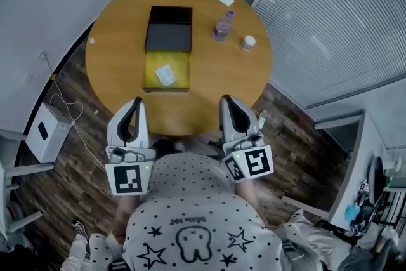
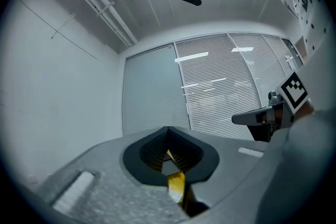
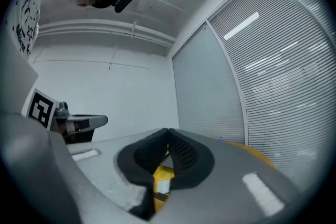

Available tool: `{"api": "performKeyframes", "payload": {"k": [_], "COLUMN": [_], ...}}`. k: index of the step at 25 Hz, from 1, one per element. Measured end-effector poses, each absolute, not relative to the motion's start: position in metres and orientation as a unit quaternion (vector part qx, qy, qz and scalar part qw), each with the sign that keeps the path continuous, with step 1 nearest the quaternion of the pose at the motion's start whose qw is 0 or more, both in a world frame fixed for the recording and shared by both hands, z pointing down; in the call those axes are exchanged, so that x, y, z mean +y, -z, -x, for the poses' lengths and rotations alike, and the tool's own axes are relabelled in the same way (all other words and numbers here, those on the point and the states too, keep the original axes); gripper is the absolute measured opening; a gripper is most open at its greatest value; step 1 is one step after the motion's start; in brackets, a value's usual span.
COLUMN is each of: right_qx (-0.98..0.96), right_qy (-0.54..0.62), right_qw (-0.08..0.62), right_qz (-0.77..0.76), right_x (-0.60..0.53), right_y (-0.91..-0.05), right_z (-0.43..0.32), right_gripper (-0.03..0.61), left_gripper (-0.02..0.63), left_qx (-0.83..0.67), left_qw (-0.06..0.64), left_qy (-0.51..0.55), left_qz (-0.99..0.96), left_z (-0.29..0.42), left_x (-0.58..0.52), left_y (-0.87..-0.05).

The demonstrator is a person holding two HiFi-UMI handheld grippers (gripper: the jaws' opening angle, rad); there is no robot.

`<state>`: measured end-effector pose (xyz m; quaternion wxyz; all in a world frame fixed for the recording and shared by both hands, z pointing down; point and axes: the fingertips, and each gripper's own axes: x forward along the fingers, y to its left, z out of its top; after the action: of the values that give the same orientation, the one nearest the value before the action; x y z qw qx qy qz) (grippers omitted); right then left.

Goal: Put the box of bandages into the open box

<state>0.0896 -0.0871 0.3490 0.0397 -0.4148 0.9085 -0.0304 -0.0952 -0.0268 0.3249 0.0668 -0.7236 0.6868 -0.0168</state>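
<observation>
Wooden table (image 1: 120, 54) bears open box (image 1: 181, 69), bandage box (image 1: 165, 75) inside.

My shirt (image 1: 190, 206) is pale grey, scattered with small dark dots, outlined stars and a cartoon tooth drawing. My left gripper (image 1: 136, 101) and right gripper (image 1: 226, 99) have light grey shells lined with black ribbed pads. Each carries a white cube (image 1: 129, 178) printed with black square markers.

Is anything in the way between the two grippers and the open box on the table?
Nothing visible. Only bare table lies between the left gripper, the right gripper and the open box. The bottle and small jar stand off to its right. A small white pack, seemingly the bandages, already lies in its yellow tray.
</observation>
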Motion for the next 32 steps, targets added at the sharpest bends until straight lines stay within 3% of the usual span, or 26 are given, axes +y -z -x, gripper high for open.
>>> {"api": "performKeyframes", "payload": {"k": [32], "right_qx": [0.896], "right_qy": [-0.027], "right_qw": [-0.014], "right_qz": [0.442], "right_x": [-0.106], "right_y": [-0.351], "right_z": [-0.115], "right_gripper": [0.004], "left_gripper": [0.009], "left_qx": [0.670], "left_qw": [0.048], "left_qy": [0.000], "left_qz": [0.741], "left_z": [0.081], "left_x": [-0.053], "left_y": [-0.327]}}
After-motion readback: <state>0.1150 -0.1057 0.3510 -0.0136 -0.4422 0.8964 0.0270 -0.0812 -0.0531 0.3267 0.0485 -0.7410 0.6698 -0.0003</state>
